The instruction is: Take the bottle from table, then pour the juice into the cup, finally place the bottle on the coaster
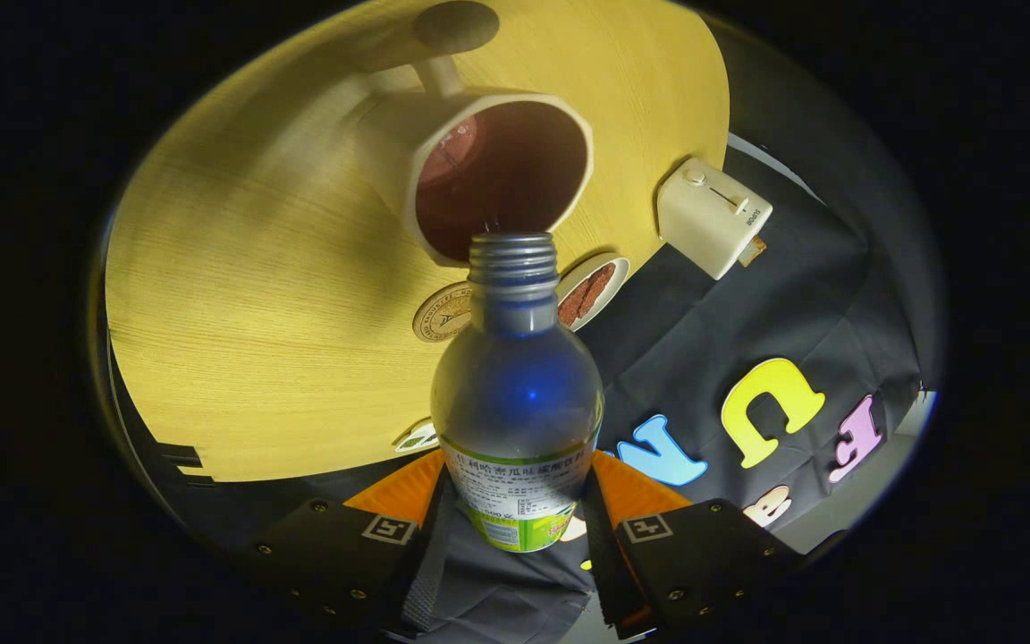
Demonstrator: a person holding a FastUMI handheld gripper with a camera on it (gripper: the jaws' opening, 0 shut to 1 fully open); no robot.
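Tool [515, 523] clamped on clear plastic bottle [517, 394], mouth tipped at cream mug [497, 179]; best keep its neck centred over the rim; round coaster [443, 313] waits on yellow wooden surface [256, 340].

Clear plastic bottle [517, 394], uncapped, threaded neck aimed at twelve o'clock toward the cup [488, 174], green-and-white label near its base, clamped on both sides between the gripper [515, 519] fingers. Cream cup with dark reddish interior, handle at its eleven o'clock. Round patterned coaster [442, 312] at ten o'clock from the bottle mouth, partly hidden behind it.
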